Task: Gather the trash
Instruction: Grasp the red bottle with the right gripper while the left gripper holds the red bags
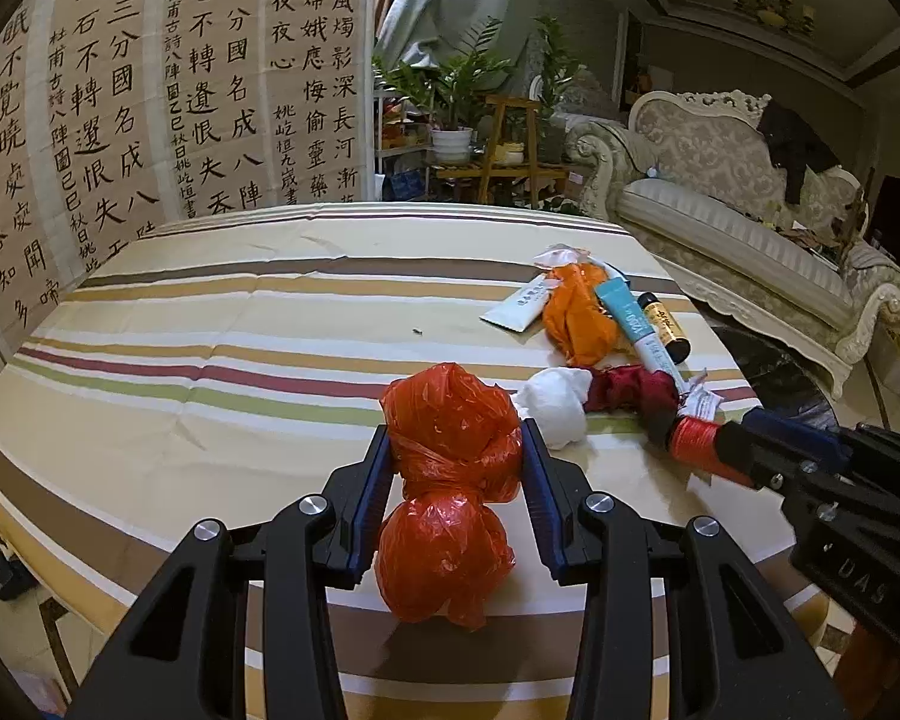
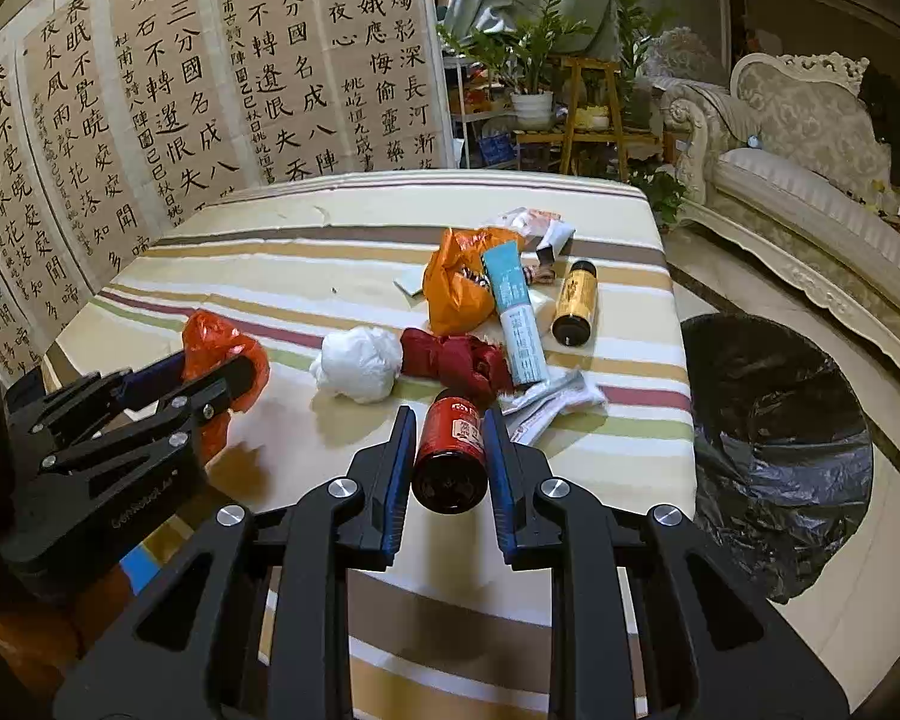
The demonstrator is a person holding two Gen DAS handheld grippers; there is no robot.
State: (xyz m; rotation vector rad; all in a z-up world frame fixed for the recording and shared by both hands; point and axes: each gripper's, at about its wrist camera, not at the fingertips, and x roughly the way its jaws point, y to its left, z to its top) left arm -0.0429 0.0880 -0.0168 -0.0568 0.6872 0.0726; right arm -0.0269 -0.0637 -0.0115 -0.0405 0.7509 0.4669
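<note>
My left gripper [image 1: 457, 450] is shut on a knotted red plastic bag [image 1: 450, 480], held just above the striped tablecloth [image 1: 210, 324]. The same bag [image 2: 222, 354] shows in the right wrist view, clamped in the left gripper [image 2: 210, 372]. My right gripper [image 2: 449, 438] is shut on a small red bottle [image 2: 452, 450] with a dark base; the bottle [image 1: 693, 441] also appears at the right of the left wrist view. On the cloth lie a white crumpled ball [image 2: 357, 363], a dark red wad [image 2: 456, 360], an orange bag [image 2: 459, 282], a teal tube [image 2: 516, 318] and a gold bottle [image 2: 575, 303].
A bin lined with a black bag [image 2: 774, 438] stands on the floor right of the table. Torn paper wrappers [image 2: 555, 399] lie by the red wad. A calligraphy screen [image 2: 180, 90] stands behind the table, with plants [image 2: 534, 60] and a sofa [image 2: 810, 138] beyond.
</note>
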